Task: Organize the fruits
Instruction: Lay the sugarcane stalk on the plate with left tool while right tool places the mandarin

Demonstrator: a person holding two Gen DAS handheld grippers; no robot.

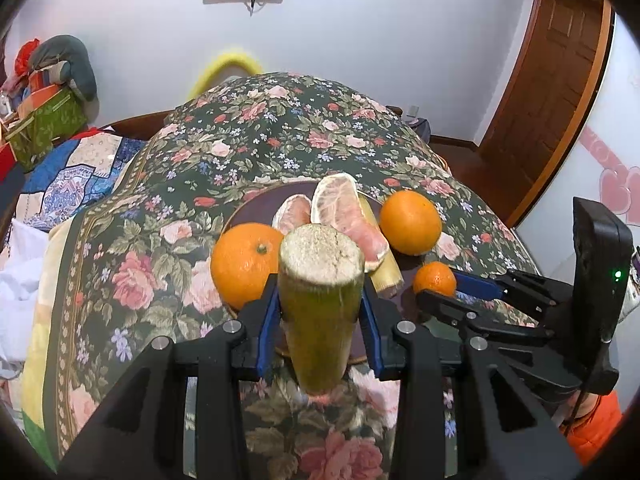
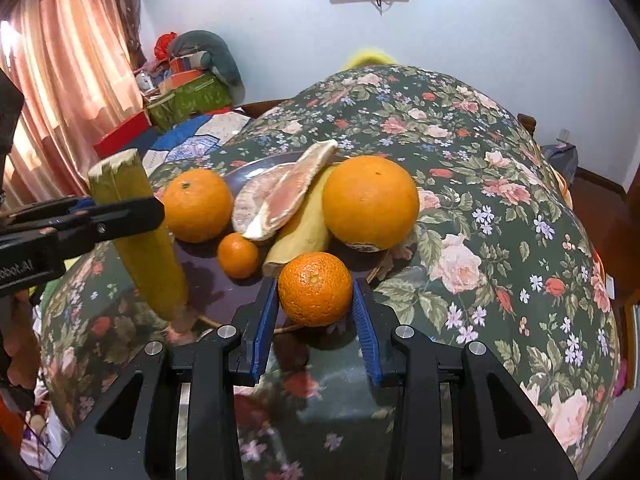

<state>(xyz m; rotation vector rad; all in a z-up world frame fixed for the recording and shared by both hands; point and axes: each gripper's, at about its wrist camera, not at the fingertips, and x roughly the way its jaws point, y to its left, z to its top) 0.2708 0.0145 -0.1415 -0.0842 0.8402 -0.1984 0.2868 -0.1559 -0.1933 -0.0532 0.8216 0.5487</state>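
My left gripper (image 1: pixel 320 312) is shut on a green sugarcane stick (image 1: pixel 320 304), held upright with its lower end at the near edge of the dark plate (image 2: pixel 208 284). My right gripper (image 2: pixel 316 308) is shut on a small mandarin (image 2: pixel 315 294) just above the plate's near rim; it also shows in the left wrist view (image 1: pixel 435 279). On the plate lie two large oranges (image 2: pixel 370 202) (image 2: pixel 197 205), a second small mandarin (image 2: pixel 238 255), pomelo segments (image 2: pixel 280 196) and a peeled sugarcane piece (image 2: pixel 304 228).
The plate sits on a floral tablecloth (image 2: pixel 480 220). A bed with a patchwork quilt (image 1: pixel 68 176) and boxes (image 1: pixel 44 120) lies to the left. A wooden door (image 1: pixel 552 92) stands at the right and a curtain (image 2: pixel 60 80) at the far left.
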